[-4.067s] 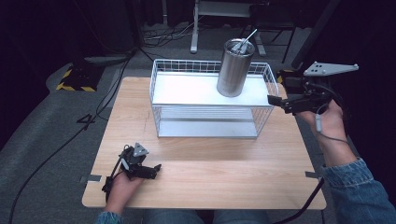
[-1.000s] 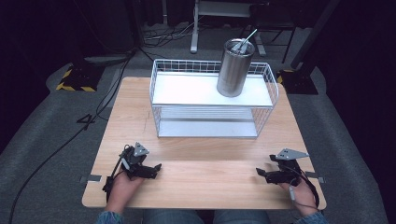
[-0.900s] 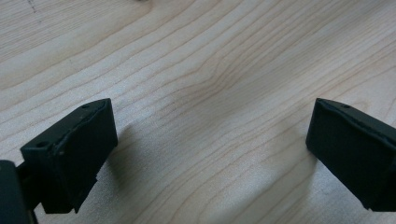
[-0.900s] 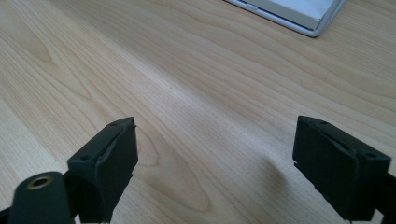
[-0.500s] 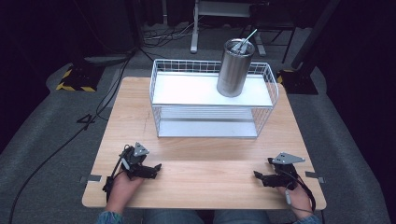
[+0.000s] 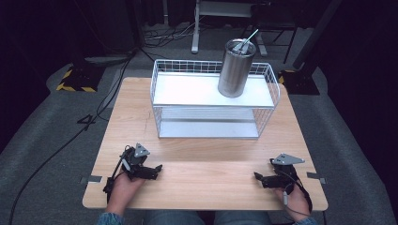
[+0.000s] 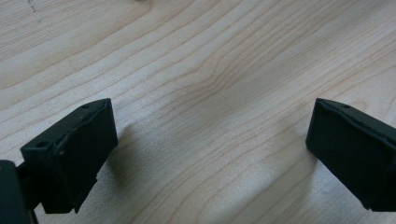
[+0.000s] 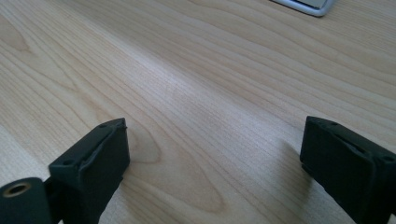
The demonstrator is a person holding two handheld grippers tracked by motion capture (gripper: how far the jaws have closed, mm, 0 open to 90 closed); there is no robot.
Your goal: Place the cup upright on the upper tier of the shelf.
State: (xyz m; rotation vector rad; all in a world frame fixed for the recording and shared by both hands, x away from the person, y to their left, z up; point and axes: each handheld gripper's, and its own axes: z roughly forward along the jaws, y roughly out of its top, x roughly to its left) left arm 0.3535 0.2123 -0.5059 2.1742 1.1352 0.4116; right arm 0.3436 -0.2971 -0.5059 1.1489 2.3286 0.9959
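Note:
A steel tumbler (image 6: 236, 69) with a straw stands upright on the top shelf of a white wire rack (image 6: 156, 91), toward its right end. Far from the rack, my left gripper (image 6: 157, 169) rests on the wooden table (image 6: 206, 159) at the front left. In the left gripper view its jaws (image 7: 210, 154) stand wide apart over bare wood. My right gripper (image 6: 258, 178) lies at the front right of the table, pointing left. Its jaws have just been opening, and in the right gripper view (image 8: 215, 158) they stand apart with nothing between them.
The rack takes up the far half of the table, and its grey base corner (image 8: 303, 3) peeks in at the top of the right gripper view. Cables and a black-and-yellow block (image 6: 74, 79) lie on the floor to the left.
My right gripper has come down from beside the rack's right end to the table's front right. The left gripper and the tumbler have stayed put.

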